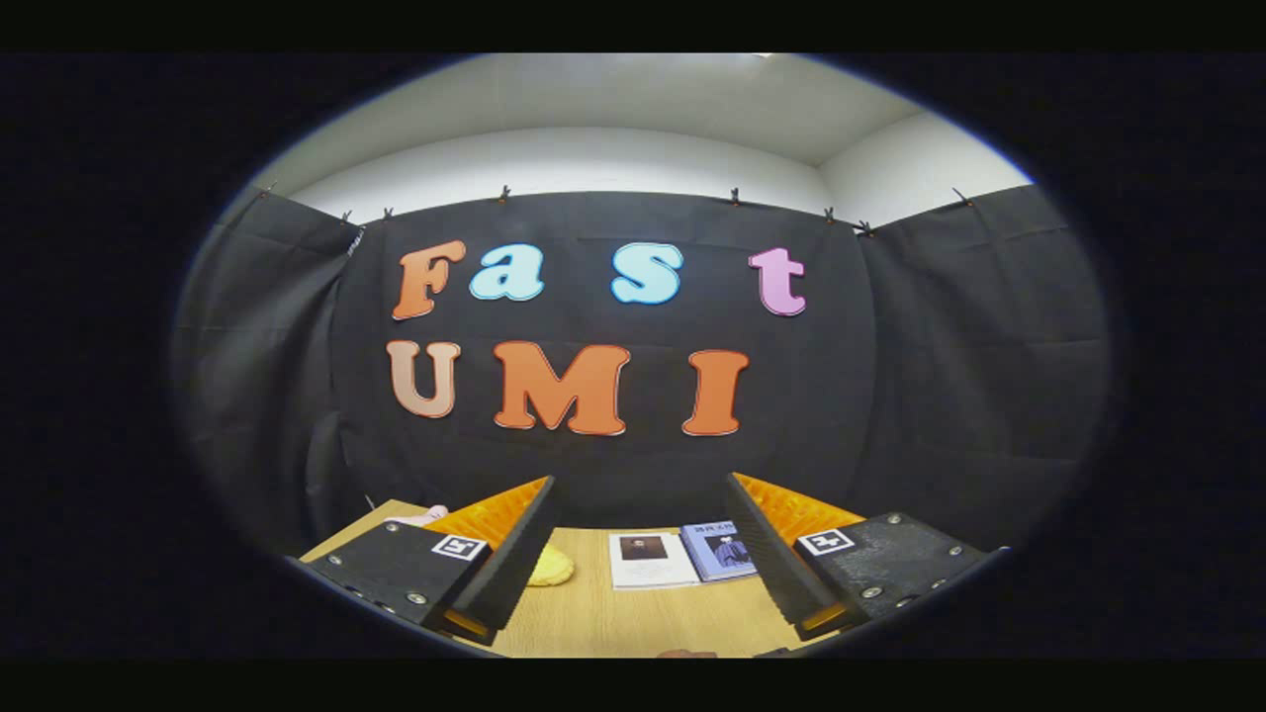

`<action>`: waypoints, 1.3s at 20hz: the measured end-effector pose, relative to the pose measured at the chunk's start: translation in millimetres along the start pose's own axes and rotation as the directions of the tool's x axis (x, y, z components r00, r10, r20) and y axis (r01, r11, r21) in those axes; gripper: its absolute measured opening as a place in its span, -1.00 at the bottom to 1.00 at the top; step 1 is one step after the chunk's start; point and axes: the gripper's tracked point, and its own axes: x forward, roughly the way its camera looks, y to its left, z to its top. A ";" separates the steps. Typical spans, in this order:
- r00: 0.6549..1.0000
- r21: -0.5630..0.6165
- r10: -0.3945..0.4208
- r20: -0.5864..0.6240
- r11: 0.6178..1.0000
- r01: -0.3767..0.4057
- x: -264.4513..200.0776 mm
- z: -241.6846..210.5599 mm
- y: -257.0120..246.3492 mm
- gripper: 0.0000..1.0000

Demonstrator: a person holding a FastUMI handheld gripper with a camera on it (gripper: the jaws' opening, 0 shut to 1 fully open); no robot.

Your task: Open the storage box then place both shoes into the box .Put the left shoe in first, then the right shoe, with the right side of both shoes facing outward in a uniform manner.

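**Shoes and storage box unseen; stage unsettled**

Shoes, box: no telling where from this view, so no judging progress. Gripper (641,554) held level above wooden table (633,618), aimed at the booth's wall, fingers spread wide, grasping nothing. Between and beyond them: two booklets (682,556); yellow item (550,568) beside the left finger.

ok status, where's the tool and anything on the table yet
Tool open, nothing between fingers. Two booklets and a yellow object lie ahead on the wooden table. Nothing blocking.
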 end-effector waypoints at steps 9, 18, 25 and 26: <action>1.000 0.024 0.022 0.013 0.999 -0.022 -0.5 0.3 -21.0 0.97; 1.000 0.041 0.021 0.011 0.999 -0.021 0.8 -5.4 -51.5 0.97; 1.000 0.061 0.027 0.008 0.998 -0.027 3.8 -10.0 -71.6 0.97; 1.000 0.063 0.026 0.008 0.998 -0.026 4.2 -11.2 -74.4 0.97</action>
